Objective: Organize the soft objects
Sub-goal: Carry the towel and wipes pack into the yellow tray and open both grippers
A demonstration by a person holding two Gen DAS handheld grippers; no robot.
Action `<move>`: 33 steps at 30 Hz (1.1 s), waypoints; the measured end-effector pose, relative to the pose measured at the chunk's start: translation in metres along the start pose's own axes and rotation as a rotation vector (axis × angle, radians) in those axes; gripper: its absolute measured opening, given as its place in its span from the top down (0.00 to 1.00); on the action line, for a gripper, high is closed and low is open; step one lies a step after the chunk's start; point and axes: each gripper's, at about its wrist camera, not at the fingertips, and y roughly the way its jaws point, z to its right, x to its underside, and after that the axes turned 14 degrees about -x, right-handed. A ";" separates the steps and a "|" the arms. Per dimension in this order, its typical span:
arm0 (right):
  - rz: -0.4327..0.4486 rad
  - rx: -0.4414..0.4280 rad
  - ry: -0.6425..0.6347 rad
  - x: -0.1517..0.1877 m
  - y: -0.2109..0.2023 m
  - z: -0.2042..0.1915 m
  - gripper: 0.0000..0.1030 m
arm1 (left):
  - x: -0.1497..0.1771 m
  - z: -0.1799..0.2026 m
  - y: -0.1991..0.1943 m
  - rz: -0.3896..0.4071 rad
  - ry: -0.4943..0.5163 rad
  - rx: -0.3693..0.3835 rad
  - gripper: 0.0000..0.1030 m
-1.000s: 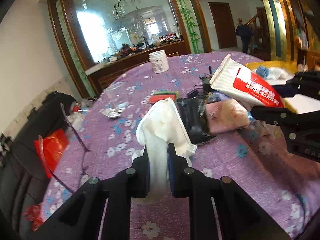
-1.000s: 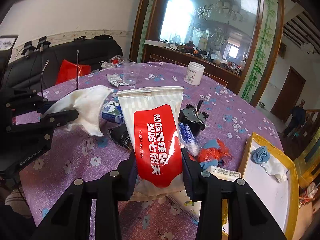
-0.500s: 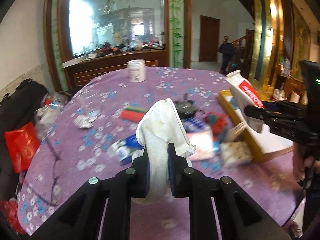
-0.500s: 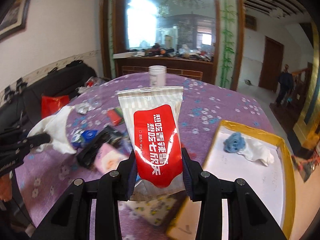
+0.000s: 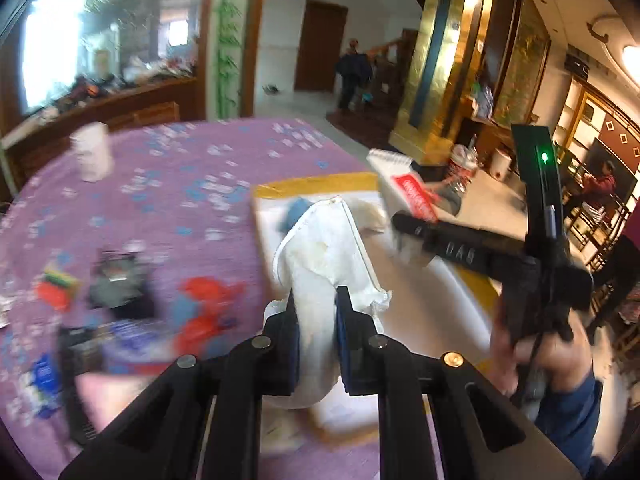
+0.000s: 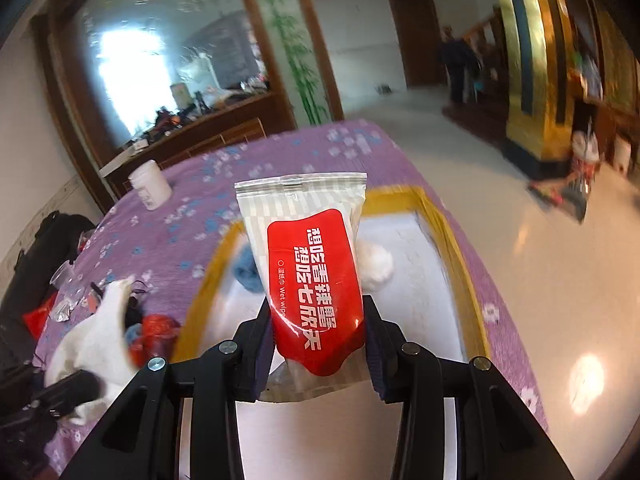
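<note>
Both wrist views look steeply down (close in) over the shared yellow-rimmed tray (image 5: 316, 184) (image 6: 448, 228).

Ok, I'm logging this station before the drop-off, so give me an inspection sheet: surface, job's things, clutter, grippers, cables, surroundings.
Surface: round table under a purple flowered cloth.
Job's things: white cloth and wet-wipes pack, each gripped; a yellow-rimmed tray holds a blue ball and a white ball.
Clutter: white jar, red and blue bits, dark objects, blurred.
Grippers: left hand-held gripper shut on the cloth; right hand-held gripper shut on the pack, over the tray.
Cables: nothing seen.
Surroundings: large mirror, black sofa, gold pillar, a person far off near the door.
</note>
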 end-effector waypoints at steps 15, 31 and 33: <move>-0.088 0.070 0.031 0.007 0.013 0.013 0.57 | -0.005 0.039 0.089 -0.162 0.037 -0.025 0.86; -0.123 0.090 0.029 0.011 0.023 0.009 0.35 | 0.004 0.027 0.093 -0.161 0.008 0.038 0.69; -0.109 0.082 0.032 0.011 0.020 0.009 0.30 | 0.005 0.026 0.088 -0.138 0.004 0.041 0.57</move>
